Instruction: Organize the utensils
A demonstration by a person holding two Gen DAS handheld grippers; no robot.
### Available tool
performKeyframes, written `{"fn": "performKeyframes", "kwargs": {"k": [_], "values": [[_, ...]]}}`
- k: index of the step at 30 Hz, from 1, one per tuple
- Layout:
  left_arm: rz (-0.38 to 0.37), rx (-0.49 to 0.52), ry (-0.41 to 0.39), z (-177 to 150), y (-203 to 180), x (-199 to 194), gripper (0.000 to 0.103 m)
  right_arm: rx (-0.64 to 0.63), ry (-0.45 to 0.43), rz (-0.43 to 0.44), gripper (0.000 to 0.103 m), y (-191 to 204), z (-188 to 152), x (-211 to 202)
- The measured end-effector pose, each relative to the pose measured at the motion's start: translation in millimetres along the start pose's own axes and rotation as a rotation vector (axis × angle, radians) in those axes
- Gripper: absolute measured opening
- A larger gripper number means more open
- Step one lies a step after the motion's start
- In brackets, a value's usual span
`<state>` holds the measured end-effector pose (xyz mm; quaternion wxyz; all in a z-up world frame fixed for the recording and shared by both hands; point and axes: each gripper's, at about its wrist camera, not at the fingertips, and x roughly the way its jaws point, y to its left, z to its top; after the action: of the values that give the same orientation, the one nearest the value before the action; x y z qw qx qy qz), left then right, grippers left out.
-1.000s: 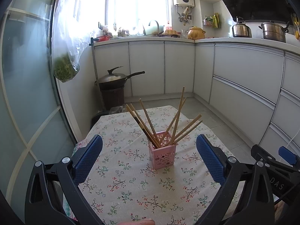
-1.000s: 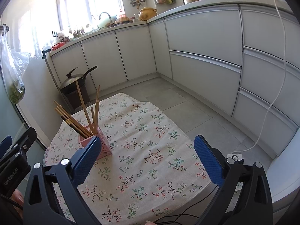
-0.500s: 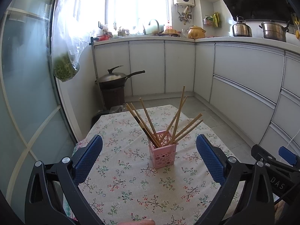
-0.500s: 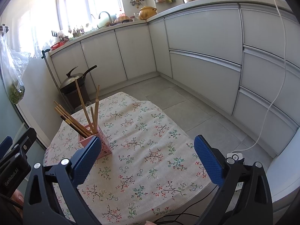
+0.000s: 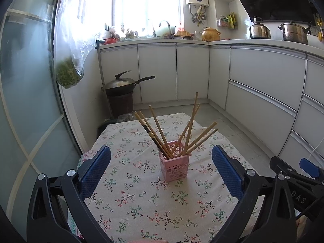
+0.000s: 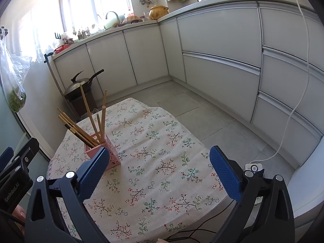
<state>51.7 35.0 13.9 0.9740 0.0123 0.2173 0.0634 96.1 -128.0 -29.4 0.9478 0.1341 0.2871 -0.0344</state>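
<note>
Both grippers, left gripper (image 5: 161, 170) and right gripper (image 6: 160, 172), are hovering spread and empty near the pink holder (image 5: 174, 166) mid-table, chopsticks (image 5: 182, 133) already splaying inside; judging: retreating without nudging it.

Wooden chopsticks (image 5: 160, 130) stood in a pink perforated plastic holder (image 5: 174, 165); the desk (image 5: 141, 192) wore matt floral cloth; the fingers (image 5: 96, 171) bore textured blue pads.

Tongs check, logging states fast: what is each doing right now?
Left tongs: open, holding nothing.
Right tongs: open, holding nothing.
</note>
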Motion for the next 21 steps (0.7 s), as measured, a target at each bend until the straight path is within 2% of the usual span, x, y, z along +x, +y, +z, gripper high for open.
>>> {"fn": "performKeyframes", "kwargs": {"k": [9,16,21], "values": [[-0.003,0.035,0.003,0.1,-3.3,1.6,0.095,0.008,0.005,0.005,0.096,-1.0,0.3,0.1],[-0.009,0.056,-0.006,-0.7,-5.0,0.7,0.090,0.011,0.006,0.009,0.096,-1.9,0.8,-0.1],[-0.009,0.050,0.010,0.5,-3.9,3.0,0.094,0.012,0.009,0.007,0.096,-2.4,1.5,-0.3]]}}
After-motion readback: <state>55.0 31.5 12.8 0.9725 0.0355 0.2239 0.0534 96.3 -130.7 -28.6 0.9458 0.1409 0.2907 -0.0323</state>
